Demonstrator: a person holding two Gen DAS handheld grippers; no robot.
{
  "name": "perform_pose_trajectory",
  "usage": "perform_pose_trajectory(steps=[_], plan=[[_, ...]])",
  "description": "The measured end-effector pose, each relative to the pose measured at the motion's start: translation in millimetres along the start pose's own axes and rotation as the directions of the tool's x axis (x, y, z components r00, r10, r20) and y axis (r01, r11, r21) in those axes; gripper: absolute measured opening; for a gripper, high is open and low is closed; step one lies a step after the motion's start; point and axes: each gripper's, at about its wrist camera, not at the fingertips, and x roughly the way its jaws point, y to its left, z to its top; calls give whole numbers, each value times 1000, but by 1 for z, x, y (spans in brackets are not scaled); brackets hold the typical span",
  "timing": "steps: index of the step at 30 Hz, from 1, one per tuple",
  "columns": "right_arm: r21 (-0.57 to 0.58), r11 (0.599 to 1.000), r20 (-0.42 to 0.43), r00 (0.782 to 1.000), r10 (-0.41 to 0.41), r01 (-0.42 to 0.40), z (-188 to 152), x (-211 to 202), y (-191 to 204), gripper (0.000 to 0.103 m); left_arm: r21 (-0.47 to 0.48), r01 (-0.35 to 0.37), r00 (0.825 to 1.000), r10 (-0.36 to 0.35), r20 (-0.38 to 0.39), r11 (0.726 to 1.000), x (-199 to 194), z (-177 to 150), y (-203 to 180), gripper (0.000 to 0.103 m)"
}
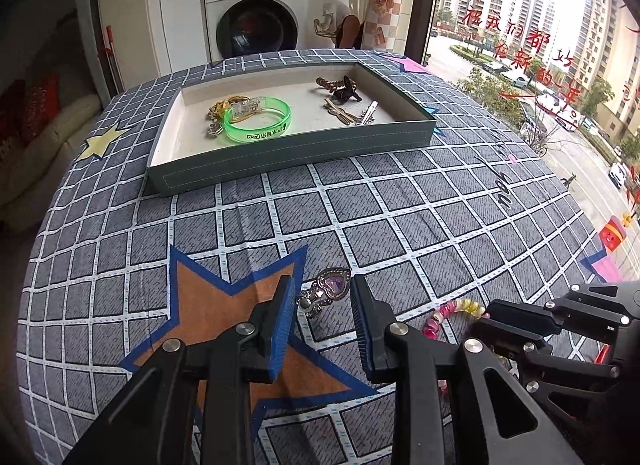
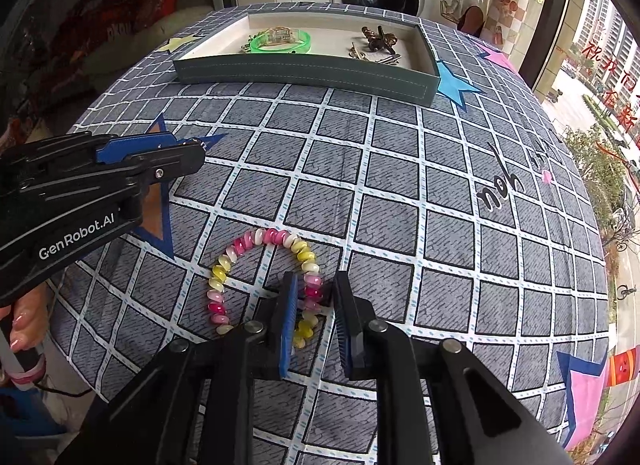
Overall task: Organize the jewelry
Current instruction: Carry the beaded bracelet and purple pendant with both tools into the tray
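Jewelry is split between two places: some pieces already lie in the shallow grey-green tray (image 1: 288,151) at the far side of the checked tablecloth (image 1: 400,217), and two pieces remain on the cloth near the grippers; inside the tray sit a green bangle (image 1: 258,121) over some gold-coloured pieces on its left half, and brown hair claws (image 1: 340,89) with slim clips (image 1: 352,115) on its right half; the step in hand looks like a double pick-up of what is left outside. The left gripper (image 1: 322,297) hangs low over an orange star printed on the cloth, its blue-padded fingers apart with a purple heart clip (image 1: 326,291) lying between the tips; whether either pad touches it I cannot tell; nothing is clamped. The right gripper (image 2: 316,293) has its fingers apart too, straddling the near right arc of a pink, yellow and white beaded bracelet (image 2: 256,265) that lies flat on the cloth; one finger stands inside the loop, the other outside. Next, I judge, each pair of fingers must close squarely on its piece; the beads are round and strung loosely, so the grip should catch the strand itself rather than glance off; the heart clip is small and flat, so the tips need to sit close to the cloth; then both lift and carry forward to the tray, well apart from here.
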Motion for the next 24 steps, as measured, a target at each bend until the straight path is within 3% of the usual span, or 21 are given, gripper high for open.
perform_pose_trajectory(steps=[1,9,24], plan=[[7,1000,-1,1000,4,-4,0,0,-1,10,-3,0,1000,0,4,1000,-2,0,0,41],[101,992,20,997,77,-79,12,-6,-23,10,-45,-15,999,16,41,999,-13,5,11,41],[164,977,113,987,118,-136,49,-27,-50,10,-98,-35,996,43,84,995,-27,25,33,41]])
